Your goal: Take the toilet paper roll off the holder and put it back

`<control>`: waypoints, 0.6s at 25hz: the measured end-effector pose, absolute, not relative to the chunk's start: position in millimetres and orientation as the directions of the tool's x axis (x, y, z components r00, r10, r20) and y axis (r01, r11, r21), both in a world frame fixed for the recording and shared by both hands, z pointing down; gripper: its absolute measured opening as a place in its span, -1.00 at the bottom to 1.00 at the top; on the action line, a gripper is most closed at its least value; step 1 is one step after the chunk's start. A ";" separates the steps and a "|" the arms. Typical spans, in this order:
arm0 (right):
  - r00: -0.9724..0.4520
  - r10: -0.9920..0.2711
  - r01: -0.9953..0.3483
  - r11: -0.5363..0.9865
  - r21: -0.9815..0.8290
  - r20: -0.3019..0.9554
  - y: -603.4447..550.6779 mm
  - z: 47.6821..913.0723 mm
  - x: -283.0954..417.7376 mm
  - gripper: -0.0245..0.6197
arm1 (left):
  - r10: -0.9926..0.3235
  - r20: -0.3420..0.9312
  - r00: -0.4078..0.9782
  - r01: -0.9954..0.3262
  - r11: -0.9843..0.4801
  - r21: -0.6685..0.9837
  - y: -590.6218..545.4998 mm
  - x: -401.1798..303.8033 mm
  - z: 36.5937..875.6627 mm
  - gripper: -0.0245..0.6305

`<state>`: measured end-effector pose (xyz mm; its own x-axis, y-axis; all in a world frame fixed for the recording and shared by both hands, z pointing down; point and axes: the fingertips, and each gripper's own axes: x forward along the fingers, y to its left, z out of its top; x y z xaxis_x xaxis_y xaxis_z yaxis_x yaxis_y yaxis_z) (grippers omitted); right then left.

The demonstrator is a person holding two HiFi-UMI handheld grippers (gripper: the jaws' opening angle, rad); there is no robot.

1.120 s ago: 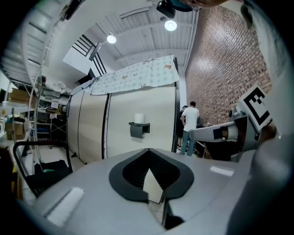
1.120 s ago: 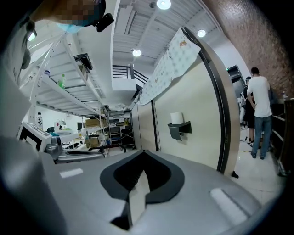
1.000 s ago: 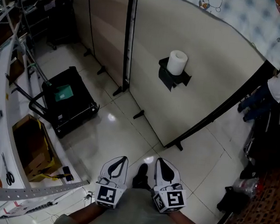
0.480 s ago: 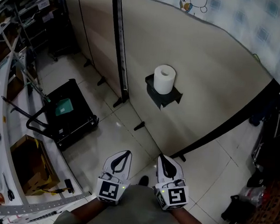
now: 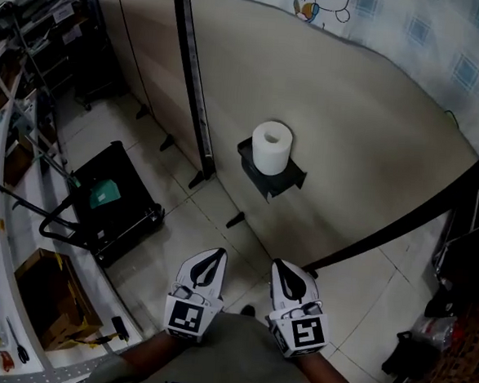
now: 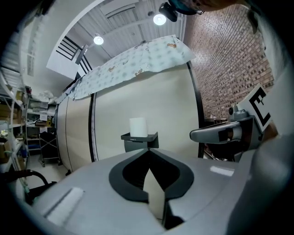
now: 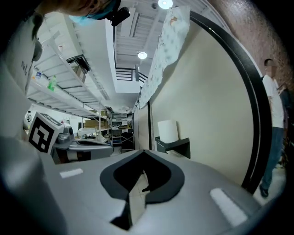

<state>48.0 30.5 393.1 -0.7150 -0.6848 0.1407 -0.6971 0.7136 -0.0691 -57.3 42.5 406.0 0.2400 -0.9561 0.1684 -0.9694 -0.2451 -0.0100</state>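
Tongs on both grippers sit nearest, low in the head view and side by side in front of the person's body. The left tongs (image 5: 215,254) and the right tongs (image 5: 282,267) each have their jaws pressed together with nothing between them. Each gripper view bears this out, showing only floor and partition past the closed tips. Both point roughly level towards the partition.

Beyond them lies a stretch of pale tiled floor (image 5: 221,226), so the tongs are well apart from anything the task concerns. Farther on stands the beige partition panel (image 5: 373,147). Fixed to its face, near its left edge beside a dark upright post, is the black wall-mounted holder (image 5: 275,179). The white toilet paper roll (image 5: 272,147) stands upright on that holder, with nothing touching it.

As things lie, I judge that no step of the task shows as done. The gap to the panel has to be closed and a pair of tongs opened. The roll then has to be gripped, lifted clear of the holder and set back on it.
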 end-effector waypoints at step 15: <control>-0.685 -0.700 -0.693 0.711 0.115 0.201 -77.5 324.5 -23.6 -0.63 | -0.883 0.134 0.450 -0.889 -0.457 -0.028 -101.3 -100.8 383.1 -0.84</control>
<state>-23.6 -77.5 324.5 -0.6847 -0.7004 0.2014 -0.6935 0.7112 0.1154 -100.8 -101.3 383.1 0.4495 -0.8832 0.1340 -0.8891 -0.4568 -0.0281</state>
